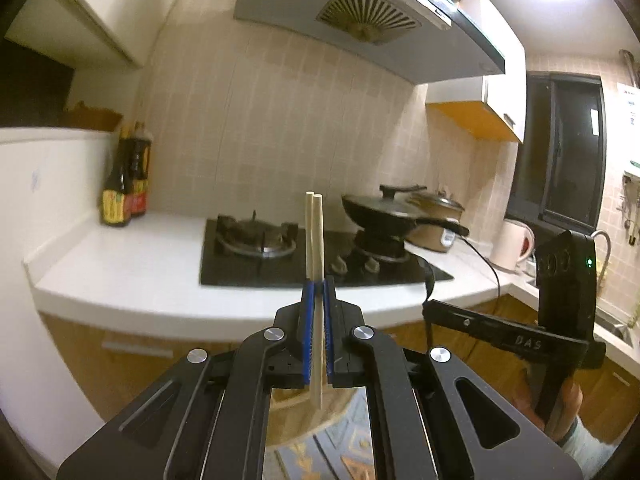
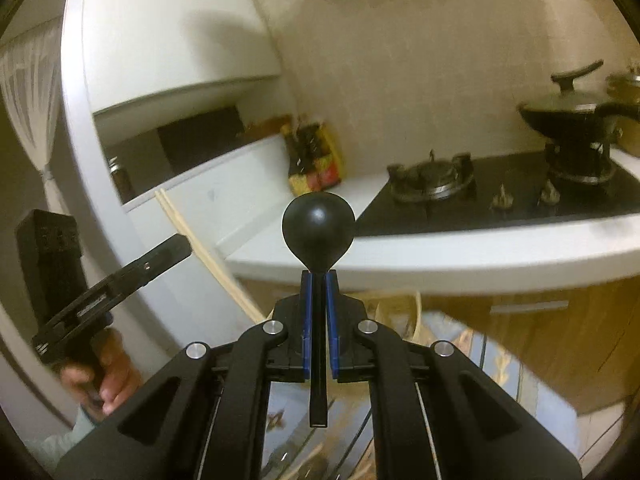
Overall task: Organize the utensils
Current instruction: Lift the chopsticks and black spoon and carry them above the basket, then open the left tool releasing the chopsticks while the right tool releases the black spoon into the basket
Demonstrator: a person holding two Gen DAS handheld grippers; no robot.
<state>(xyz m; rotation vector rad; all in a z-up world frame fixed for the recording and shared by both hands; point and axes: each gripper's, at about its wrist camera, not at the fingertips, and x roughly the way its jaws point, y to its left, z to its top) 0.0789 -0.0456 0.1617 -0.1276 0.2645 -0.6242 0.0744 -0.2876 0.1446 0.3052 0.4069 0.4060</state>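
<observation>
left gripper (image 1: 319, 284) jaws clamped on a pair of wooden chopsticks (image 1: 314, 236), held upright before the gas hob (image 1: 280, 256). right gripper (image 2: 319, 278) jaws clamped on a black spoon (image 2: 319, 228), bowl upward, near the white counter (image 2: 440, 256).

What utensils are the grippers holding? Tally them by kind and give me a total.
chopsticks, in the left gripper: 2
black spoon, in the right gripper: 1
Total: 3

left hand-held gripper (image 1: 318, 284) clamped, raised | right hand-held gripper (image 2: 319, 280) clamped, seemingly level
</observation>
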